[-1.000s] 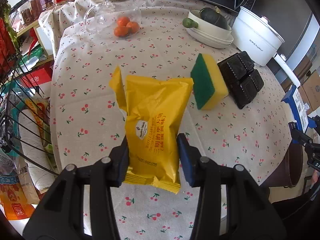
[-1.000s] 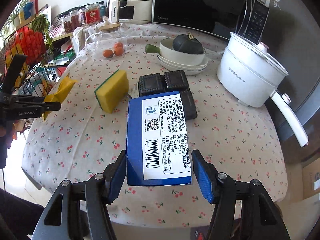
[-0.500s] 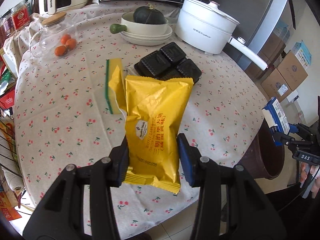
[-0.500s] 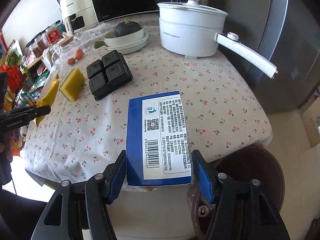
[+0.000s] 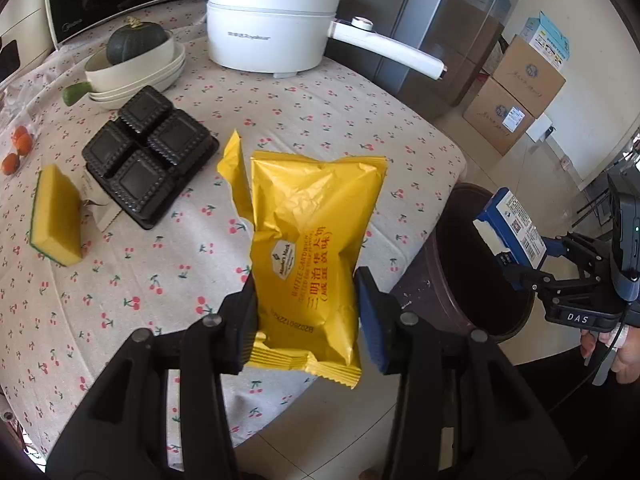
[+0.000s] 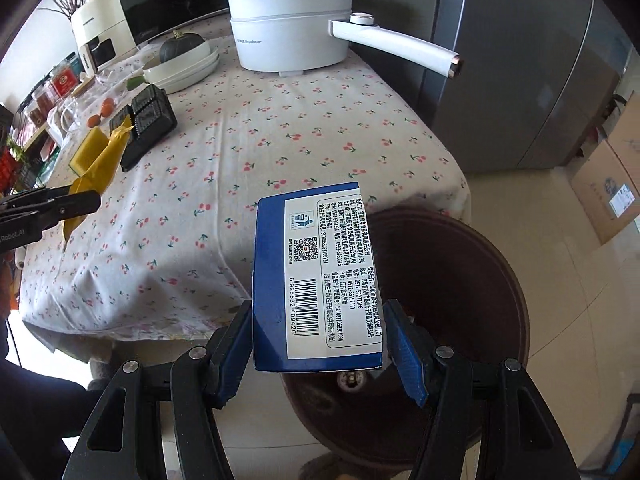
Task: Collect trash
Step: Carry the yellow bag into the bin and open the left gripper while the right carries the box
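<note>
The right gripper (image 6: 318, 354), clamped on the blue box (image 6: 316, 276), is now hanging over the dark bin (image 6: 460, 280), ready to drop. The left gripper (image 5: 306, 316) is bringing its clamped yellow wrapper (image 5: 310, 248) from the table (image 5: 320, 112) toward it.

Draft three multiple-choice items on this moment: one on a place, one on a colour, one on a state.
1. Where is the dark brown round trash bin?
A. On the table
B. On the floor beside the cherry-print tablecloth table
C. Inside the white electric pot

2. What colour is the crinkled snack wrapper in the left gripper?
A. Yellow
B. Green
C. Red

3. How is the blue cardboard box held?
A. Lying on the table
B. Dropped in the bin
C. Clamped in the right gripper over the bin

Answers: B, the bin stands at the table's edge; A, the foil is yellow; C, both pads press its sides.
</note>
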A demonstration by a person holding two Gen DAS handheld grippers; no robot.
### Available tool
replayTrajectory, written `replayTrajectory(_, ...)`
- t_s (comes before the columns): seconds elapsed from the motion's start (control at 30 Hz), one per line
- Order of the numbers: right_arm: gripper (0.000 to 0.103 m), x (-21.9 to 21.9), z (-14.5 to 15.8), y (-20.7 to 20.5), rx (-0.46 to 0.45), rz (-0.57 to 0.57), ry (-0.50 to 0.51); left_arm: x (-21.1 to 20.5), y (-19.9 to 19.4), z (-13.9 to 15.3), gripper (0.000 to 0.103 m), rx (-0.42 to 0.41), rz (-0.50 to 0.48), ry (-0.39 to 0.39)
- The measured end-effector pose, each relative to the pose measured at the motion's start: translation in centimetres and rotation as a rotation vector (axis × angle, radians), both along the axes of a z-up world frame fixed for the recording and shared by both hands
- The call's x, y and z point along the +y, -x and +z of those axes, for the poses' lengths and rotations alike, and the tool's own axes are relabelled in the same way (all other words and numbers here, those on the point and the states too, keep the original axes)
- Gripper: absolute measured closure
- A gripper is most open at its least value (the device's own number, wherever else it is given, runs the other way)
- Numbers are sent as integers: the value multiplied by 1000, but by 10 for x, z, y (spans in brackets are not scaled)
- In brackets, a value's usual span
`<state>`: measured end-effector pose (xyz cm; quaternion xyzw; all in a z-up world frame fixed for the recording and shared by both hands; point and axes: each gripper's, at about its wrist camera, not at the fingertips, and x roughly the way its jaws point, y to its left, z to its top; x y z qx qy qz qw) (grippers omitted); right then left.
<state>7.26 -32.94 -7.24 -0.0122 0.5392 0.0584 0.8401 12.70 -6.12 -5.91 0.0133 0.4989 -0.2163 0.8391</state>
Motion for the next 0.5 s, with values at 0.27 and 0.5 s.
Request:
replayTrajectory(0.27,39,-56,-12,23,31,-108,-12,-81,8,-10,56,10,-174,0)
replayTrajectory(0.5,39,-102,-25,42,78,-213,-33,-147,13,-31,56,36,-289,-10)
